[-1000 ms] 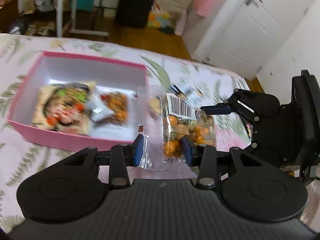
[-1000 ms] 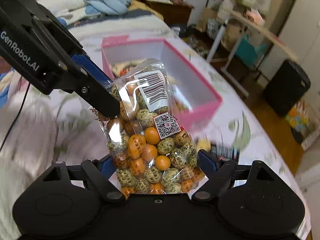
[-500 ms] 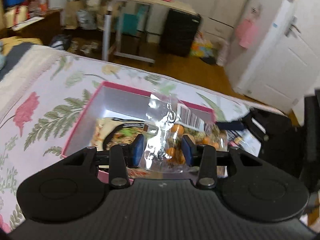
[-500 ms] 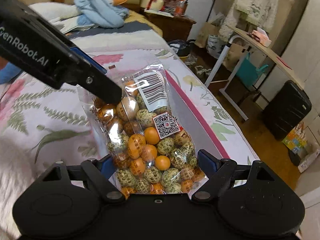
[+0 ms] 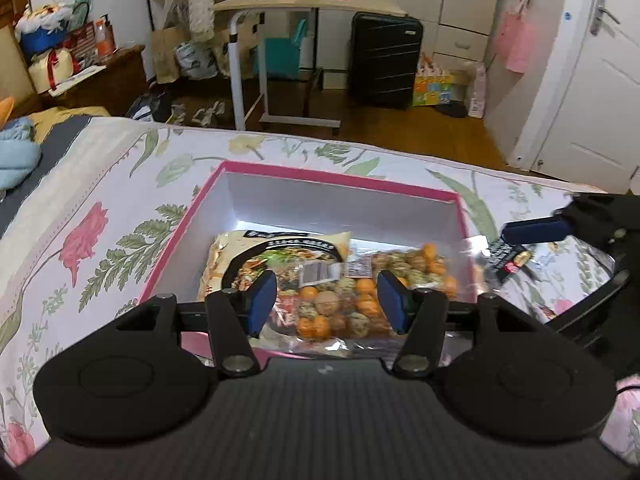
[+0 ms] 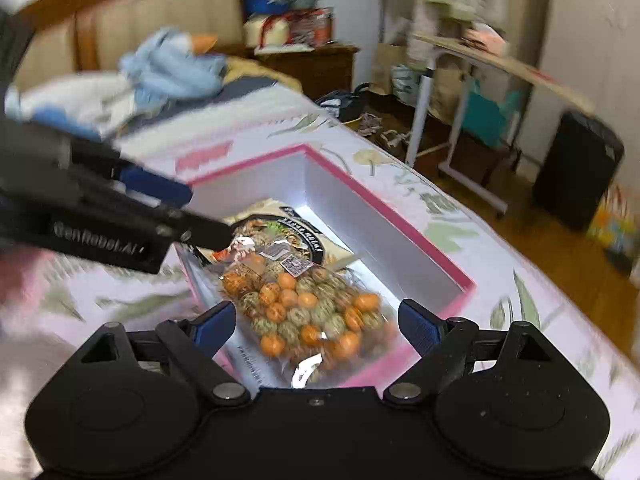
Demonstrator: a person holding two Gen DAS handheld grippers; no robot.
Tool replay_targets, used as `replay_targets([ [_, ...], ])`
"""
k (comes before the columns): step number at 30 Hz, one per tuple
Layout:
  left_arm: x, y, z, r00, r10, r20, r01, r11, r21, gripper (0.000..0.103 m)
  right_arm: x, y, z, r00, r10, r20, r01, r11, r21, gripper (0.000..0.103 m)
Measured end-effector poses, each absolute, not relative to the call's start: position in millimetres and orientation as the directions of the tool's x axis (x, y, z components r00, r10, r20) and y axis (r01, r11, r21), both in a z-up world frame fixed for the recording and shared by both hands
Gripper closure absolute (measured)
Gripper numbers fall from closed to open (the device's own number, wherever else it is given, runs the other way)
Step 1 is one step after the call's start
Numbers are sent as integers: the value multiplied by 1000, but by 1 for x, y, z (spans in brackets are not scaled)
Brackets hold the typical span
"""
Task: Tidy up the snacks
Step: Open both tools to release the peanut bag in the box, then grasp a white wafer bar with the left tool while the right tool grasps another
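Floral bedspread (image 5: 100, 184); pink box (image 5: 320, 176); candy bag (image 6: 304, 304) flat inside (barcode end far).

The far half of the pink box (image 5: 340, 184) lies bare and open from above. Its near half is filled by the candy bag (image 5: 352, 300) and a flat snack packet (image 5: 256, 252).

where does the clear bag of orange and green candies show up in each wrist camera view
Left wrist: bag of candies lies low in the middle, between the left claw's opening pads.
Right wrist: bag lies low centre, ahead of the right claw.
Shared landmark: pink box.
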State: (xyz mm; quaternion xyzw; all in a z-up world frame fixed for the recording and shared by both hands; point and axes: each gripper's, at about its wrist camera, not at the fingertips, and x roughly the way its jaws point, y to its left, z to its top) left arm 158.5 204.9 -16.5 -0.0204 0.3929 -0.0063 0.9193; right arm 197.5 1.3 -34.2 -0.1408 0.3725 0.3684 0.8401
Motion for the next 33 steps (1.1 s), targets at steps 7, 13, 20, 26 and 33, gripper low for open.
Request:
replay_targets([
  [7, 139, 180, 4, 653, -142, -744, 93, 990, -108, 48, 172, -88, -6, 462, 516, -721, -626, 766, 147, 12],
  [13, 123, 139, 18, 603, -247, -758, 194, 968, -161, 48, 145, -155, 11, 530, 467, -708, -564, 818, 117, 12],
  [20, 114, 78, 11, 579, -308, -755, 292, 943, -160, 48, 132, -205, 0, 621, 434, -653, -509, 856, 84, 12],
  [26, 122, 33, -19, 543, -362, -758, 352, 917, -185, 48, 158, -225, -25, 606, 412, -681, -387, 900, 201, 12],
  [33, 147, -4, -67, 515, -405, -755, 344, 905, -251, 48, 210, -230, -69, 516, 411, -751, -220, 911, 348, 19],
])
